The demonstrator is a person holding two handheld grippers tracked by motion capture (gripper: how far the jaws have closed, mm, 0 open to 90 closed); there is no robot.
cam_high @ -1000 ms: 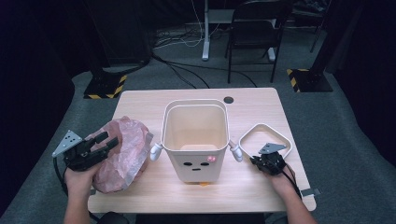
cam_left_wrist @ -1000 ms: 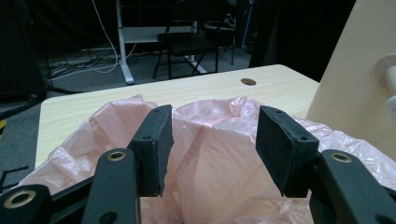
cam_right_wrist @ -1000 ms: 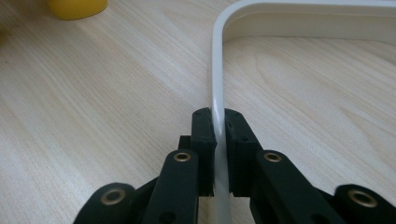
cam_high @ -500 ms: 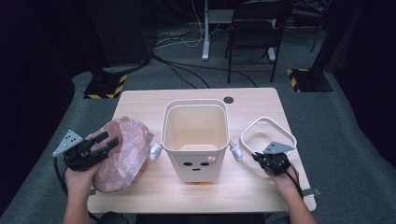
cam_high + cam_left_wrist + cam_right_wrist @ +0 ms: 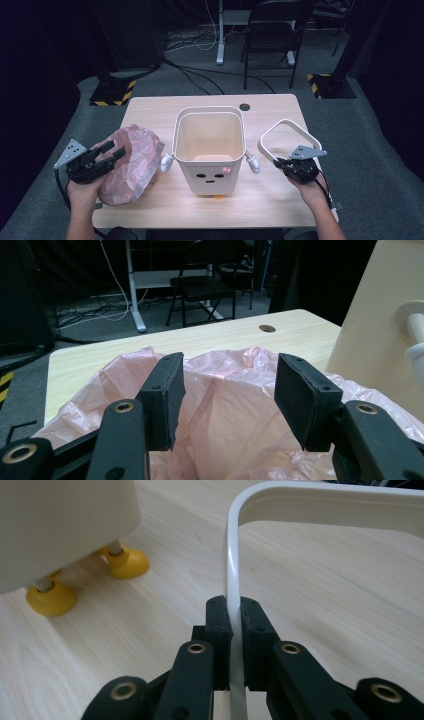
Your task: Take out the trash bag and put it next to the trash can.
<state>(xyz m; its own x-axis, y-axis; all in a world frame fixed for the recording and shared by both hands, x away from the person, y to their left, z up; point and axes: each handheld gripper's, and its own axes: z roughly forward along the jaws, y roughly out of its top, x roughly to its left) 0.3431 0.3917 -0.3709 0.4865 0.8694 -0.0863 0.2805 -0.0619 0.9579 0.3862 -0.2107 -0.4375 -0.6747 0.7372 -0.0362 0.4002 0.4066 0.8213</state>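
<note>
The white ring (image 5: pixel 234 555) is glossy, smooth plastic; the pink bag (image 5: pixel 240 405) thin, crinkled film; the worktop (image 5: pixel 325 590) pale matt wood grain; the bin (image 5: pixel 210 150) matt cream plastic.

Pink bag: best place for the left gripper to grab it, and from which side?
Grip a raised fold at the near top of the pink bag, coming from the person's side. It lies crumpled beside the bin, and the open left gripper already faces its ridges.

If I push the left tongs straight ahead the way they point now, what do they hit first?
Most likely the pink plastic bag, bunched right in front of the open left tongs; the bin stands off to their right.
</note>
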